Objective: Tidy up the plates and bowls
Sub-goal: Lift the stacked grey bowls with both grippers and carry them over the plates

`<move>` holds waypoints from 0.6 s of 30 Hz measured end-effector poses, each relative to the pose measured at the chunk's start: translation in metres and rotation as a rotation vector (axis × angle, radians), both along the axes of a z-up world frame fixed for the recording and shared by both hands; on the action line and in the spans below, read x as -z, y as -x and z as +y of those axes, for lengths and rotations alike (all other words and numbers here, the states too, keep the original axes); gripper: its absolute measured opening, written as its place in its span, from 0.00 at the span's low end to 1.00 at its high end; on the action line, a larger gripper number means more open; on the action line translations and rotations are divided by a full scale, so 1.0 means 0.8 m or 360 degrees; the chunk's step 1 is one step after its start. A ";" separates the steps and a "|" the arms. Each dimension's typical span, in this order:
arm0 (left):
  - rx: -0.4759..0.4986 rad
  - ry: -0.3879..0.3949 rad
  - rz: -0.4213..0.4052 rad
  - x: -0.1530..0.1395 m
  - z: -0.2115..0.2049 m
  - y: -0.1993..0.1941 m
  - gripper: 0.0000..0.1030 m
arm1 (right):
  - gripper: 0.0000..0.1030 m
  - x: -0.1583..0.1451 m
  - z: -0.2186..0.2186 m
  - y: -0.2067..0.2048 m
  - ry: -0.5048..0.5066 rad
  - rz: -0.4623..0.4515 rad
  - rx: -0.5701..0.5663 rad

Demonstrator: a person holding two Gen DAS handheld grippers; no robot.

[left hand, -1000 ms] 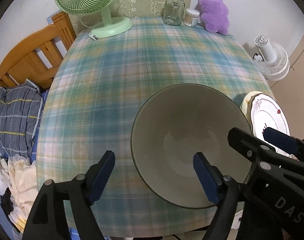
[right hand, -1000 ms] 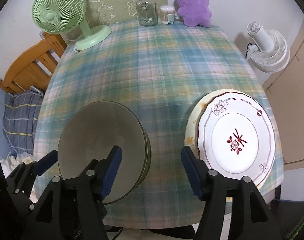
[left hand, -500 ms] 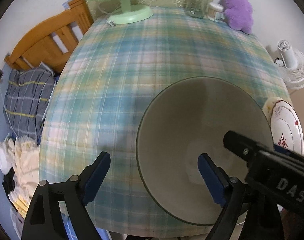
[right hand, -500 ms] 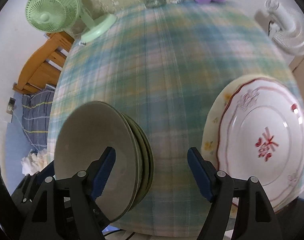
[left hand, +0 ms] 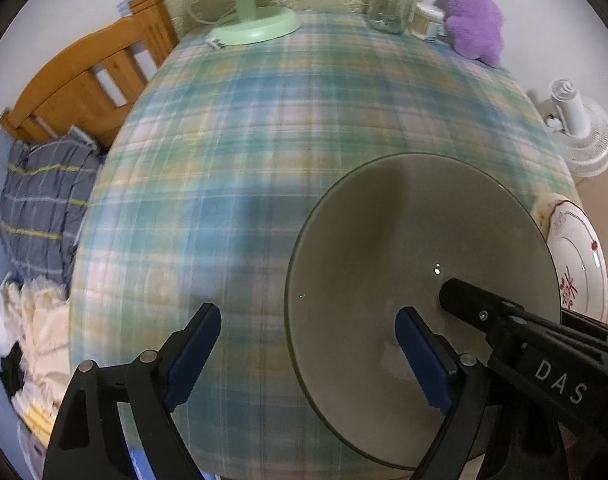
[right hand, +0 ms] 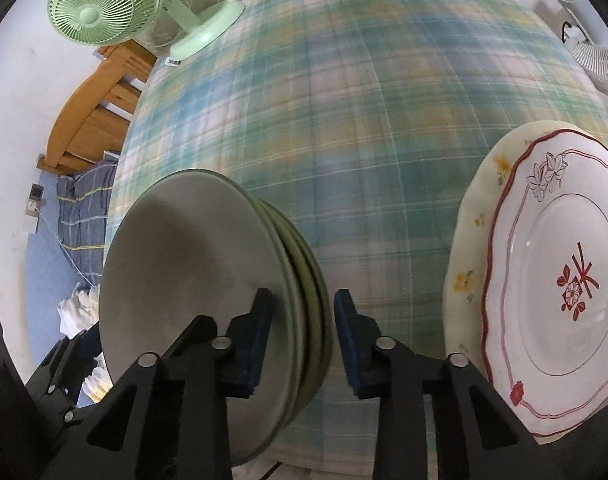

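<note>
- Table (right hand: 384, 140): plaid cloth; all crockery sits at the near edge.
- Bowl stack (right hand: 208, 280): near edge, left of the plates. Glazed, stiff, breakable, prob. heavy as a stack. Take it by the rim only.
- Plates (right hand: 552, 280): two stacked, near-right corner. Thin, slick, chip-prone.
- Right gripper (right hand: 302, 332): jaws just been closing, straddling the stack's right rim; can't confirm the pads bite.
- Left gripper (left hand: 304, 354): spread wide across the left rim, holding nothing.

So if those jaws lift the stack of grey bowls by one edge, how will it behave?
The bowl stack looks like glazed ceramic, so probably heavy, rigid and breakable. Held at one rim, it may tilt. The smooth nested bowls could slide apart.
</note>
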State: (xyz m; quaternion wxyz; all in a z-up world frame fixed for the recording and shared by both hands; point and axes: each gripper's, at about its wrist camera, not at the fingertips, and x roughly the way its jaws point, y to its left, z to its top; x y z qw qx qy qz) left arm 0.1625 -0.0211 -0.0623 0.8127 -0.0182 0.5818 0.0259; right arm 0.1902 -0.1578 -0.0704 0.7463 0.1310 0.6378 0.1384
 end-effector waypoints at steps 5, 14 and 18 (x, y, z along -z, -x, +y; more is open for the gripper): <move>0.0083 0.0101 0.0010 0.007 0.007 -0.005 0.86 | 0.32 -0.001 0.004 0.003 0.0033 -0.0014 0.0033; 0.0267 0.0304 -0.0023 0.015 0.008 -0.011 0.75 | 0.32 -0.002 0.003 0.009 0.0046 -0.0037 0.0118; 0.0312 0.0366 -0.0006 0.018 0.006 -0.014 0.67 | 0.32 -0.003 0.005 0.011 0.0068 -0.0061 0.0103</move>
